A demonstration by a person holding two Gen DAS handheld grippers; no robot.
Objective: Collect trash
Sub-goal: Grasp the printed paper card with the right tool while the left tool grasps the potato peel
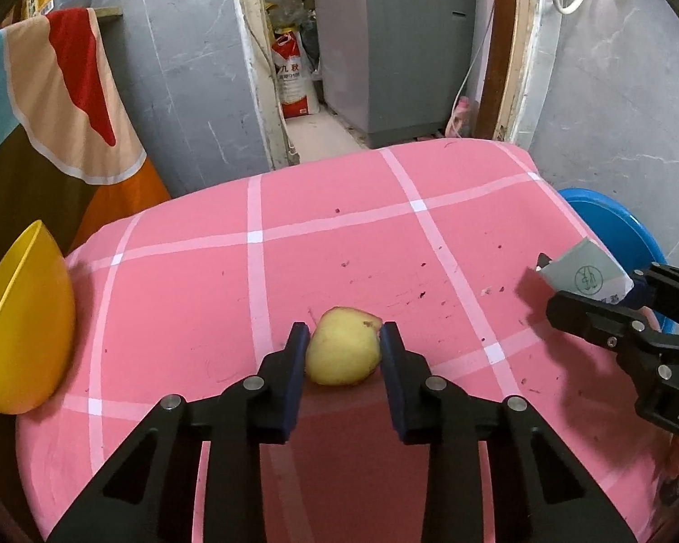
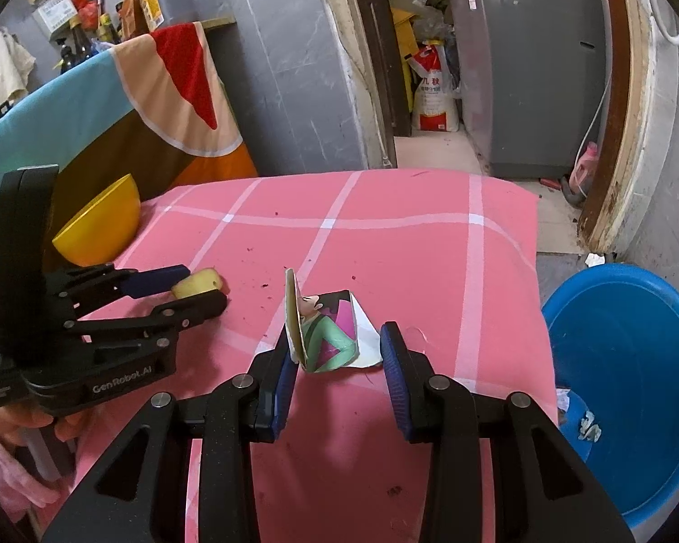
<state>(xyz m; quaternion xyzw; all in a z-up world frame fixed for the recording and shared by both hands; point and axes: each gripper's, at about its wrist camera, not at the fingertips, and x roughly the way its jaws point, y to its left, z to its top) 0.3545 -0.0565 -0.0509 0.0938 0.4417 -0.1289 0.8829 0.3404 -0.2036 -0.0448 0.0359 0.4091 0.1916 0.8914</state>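
Fruit piece [image 1: 343, 347] gripped — carton [image 2: 328, 332] held

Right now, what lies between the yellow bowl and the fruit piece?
Only bare pink checked cloth separates the yellow bowl from the fruit piece, shown in the left wrist view.

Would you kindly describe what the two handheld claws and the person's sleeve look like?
Both the left claw and the right claw are black, angular linkages with silver pivot pins and dark blue ribbed pads. The left claw's body carries white "GenRobot.AI" lettering. A fuzzy pink sleeve shows beneath it. No cables are visible.
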